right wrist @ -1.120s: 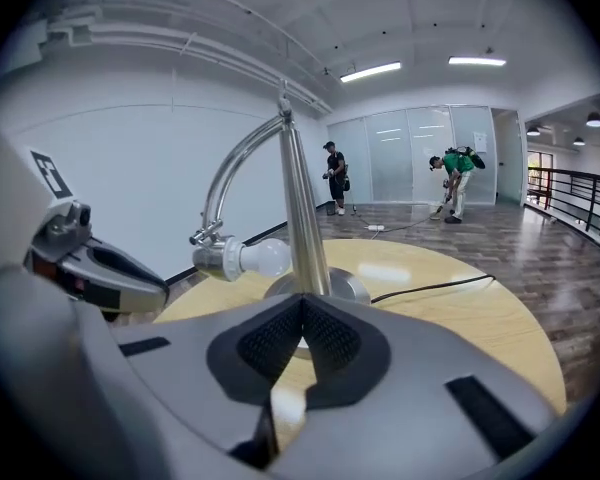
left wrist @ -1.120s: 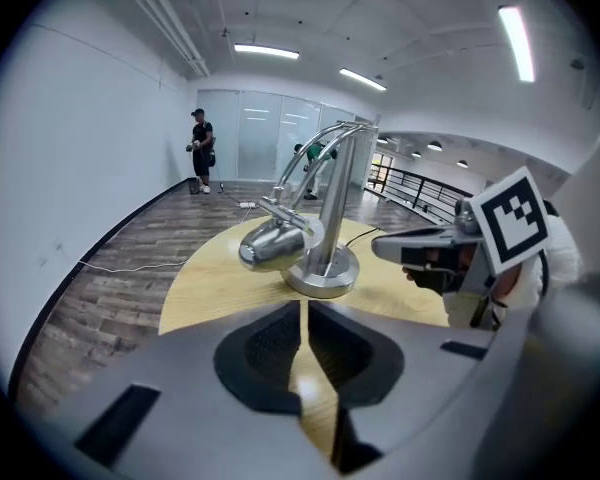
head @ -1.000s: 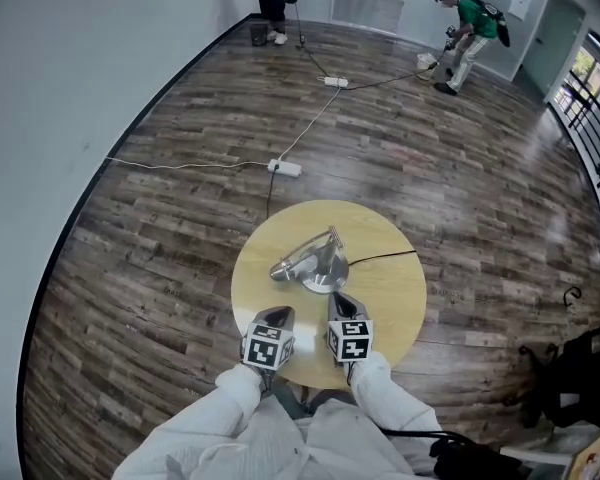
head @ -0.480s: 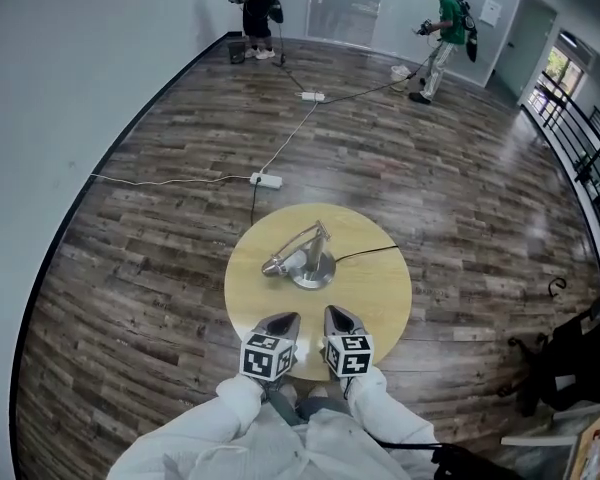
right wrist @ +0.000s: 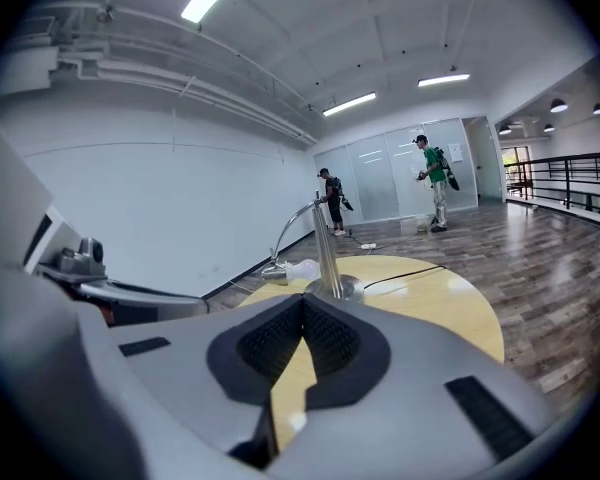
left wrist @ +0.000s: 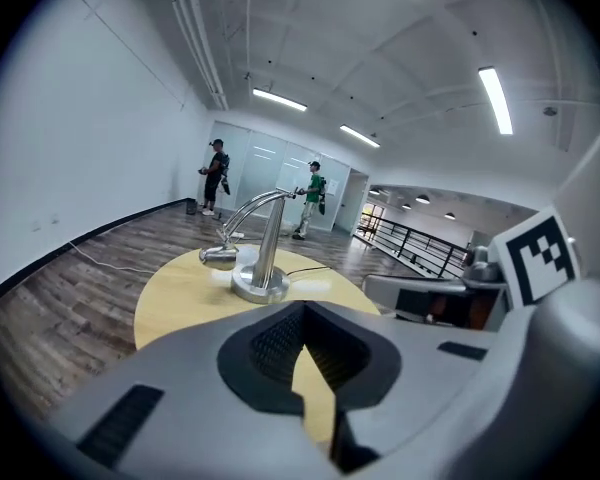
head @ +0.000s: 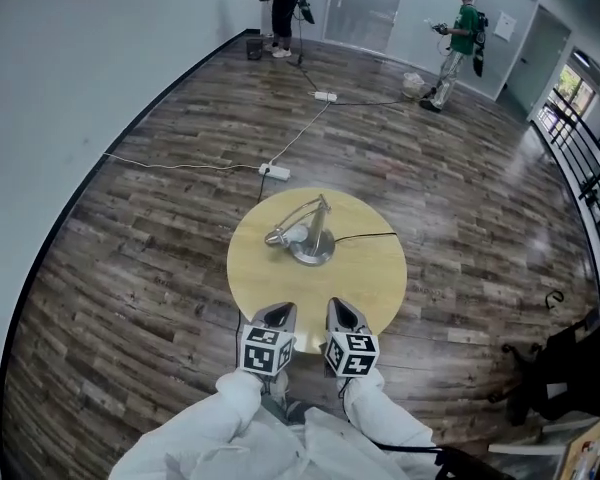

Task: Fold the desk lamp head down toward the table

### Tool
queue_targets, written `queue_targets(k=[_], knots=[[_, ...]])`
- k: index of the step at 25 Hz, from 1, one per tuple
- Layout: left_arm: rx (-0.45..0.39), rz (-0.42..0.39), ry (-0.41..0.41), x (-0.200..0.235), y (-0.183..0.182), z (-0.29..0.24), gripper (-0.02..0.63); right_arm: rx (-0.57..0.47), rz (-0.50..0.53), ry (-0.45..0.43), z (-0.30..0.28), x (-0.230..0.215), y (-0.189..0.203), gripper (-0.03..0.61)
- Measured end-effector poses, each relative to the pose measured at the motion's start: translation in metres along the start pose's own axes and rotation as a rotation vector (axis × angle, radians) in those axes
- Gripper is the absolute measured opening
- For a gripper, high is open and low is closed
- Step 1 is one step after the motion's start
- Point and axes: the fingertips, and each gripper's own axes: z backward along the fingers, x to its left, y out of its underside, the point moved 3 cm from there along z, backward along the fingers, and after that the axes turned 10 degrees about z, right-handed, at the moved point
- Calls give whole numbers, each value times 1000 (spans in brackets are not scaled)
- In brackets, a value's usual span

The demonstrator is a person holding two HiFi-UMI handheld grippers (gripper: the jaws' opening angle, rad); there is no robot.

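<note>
A silver desk lamp [head: 308,236] stands on the round wooden table [head: 370,278]. Its arm curves over to the left and its head [head: 276,237] hangs low, close above the tabletop. The same lamp [left wrist: 257,253] shows ahead in the left gripper view and, as lamp [right wrist: 322,253], in the right gripper view. My left gripper [head: 273,317] and right gripper [head: 341,316] hover side by side at the table's near edge, well short of the lamp. Both are shut with nothing between the jaws.
The lamp's black cord [head: 365,235] runs off the table to the right. A white power strip [head: 274,172] and cables lie on the wood floor beyond. Two people [head: 461,34] stand far off by the glass wall. A black bag [head: 560,368] sits at the right.
Both grippers have drawn back from the lamp toward the table's near edge and risen. The lamp stays folded with its head low.
</note>
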Motion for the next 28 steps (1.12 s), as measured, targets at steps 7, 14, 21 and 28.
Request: queue_targets(k=[7,14,21,28], knots=[[-6,-12,-35,-35,33,45,0,1,9,-39,57,24,18,12],[-9,-64,-18,-55,37,64,0,-51,41,-20,81,38,-2,12],[-26,-82,-19,-53,22,69,0,-72,66,22,89,36,-14,12],[-48,-88,-11,-53,9,65,0,-70,95,42,87,30,-21,12]])
